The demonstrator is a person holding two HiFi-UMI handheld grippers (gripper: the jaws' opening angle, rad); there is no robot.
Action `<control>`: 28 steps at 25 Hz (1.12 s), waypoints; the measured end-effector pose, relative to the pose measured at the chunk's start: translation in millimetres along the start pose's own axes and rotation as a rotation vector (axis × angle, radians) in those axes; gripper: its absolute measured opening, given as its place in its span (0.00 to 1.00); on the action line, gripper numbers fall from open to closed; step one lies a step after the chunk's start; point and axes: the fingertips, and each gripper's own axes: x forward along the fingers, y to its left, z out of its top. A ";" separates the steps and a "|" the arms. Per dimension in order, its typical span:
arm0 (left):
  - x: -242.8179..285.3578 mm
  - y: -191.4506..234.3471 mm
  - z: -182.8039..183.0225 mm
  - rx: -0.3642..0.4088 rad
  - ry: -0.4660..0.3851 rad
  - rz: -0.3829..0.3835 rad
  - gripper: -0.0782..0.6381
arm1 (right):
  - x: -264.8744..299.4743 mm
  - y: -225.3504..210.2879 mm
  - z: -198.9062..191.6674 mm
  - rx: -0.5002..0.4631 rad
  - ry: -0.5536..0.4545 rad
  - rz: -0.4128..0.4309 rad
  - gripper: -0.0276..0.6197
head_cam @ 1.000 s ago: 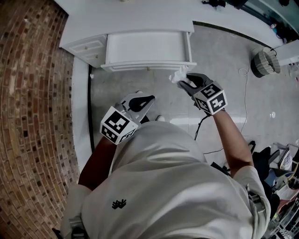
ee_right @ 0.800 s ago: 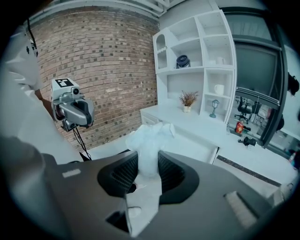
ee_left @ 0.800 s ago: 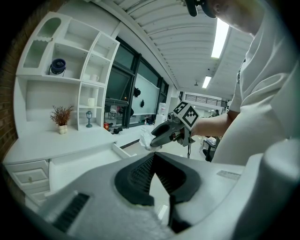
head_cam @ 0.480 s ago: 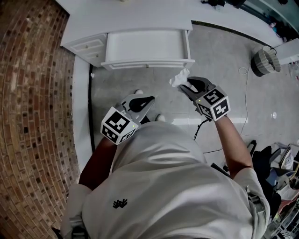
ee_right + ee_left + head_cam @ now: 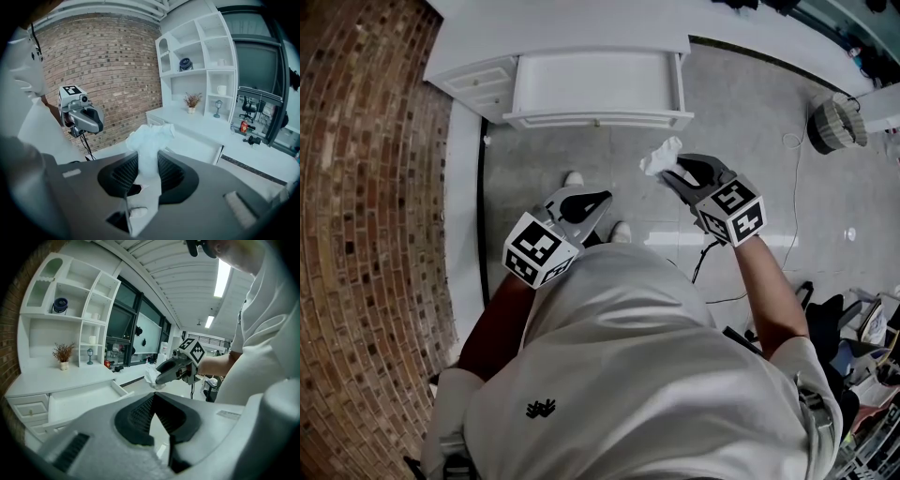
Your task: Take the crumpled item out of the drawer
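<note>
Step in hand: lifting-out judged done; the wad is already clear of its compartment and only needs carrying off.
Crumpled item (image 5: 661, 156): white and wadded, up in the air over the grey floor (image 5: 750, 112), in front of the drawer (image 5: 598, 119) and clear of its front edge, touching nothing but the pads that grip it.
Right tongs (image 5: 148, 154): pinching the lower part of the crumpled item from both sides, with the bulk of it standing out past the tips.
Left tongs (image 5: 154, 394): tips pressed together with nothing between them, held low near the person's body, well apart from the drawer.
Drawer: pulled open from the white counter (image 5: 581, 23), inside bare as far as the head view shows.
Next move: judged to call for a steady squeeze on the wad and a spot to set it down; none named by the task. Shutting the drawer would suit the free left tongs, though it is not asked for.
Risk: looks light and springy, likely to slip out if the squeeze eases.
Count of tongs: two.
Count of crumpled items: one.
Count of open drawers: one.
Count of small closed drawer fronts (image 5: 478, 89): two, just beside the open one.
Count of shoes (image 5: 573, 178): two.
Count of woven baskets (image 5: 834, 124): one, well off to the right.
</note>
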 end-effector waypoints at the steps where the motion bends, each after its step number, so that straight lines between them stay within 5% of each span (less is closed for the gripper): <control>1: 0.0 -0.4 0.0 -0.001 0.000 0.002 0.12 | -0.6 0.7 0.7 -0.001 -0.002 0.003 0.24; 28: 9.8 7.8 2.1 -0.016 0.012 0.010 0.12 | -4.0 5.8 15.6 -0.024 -0.029 0.048 0.22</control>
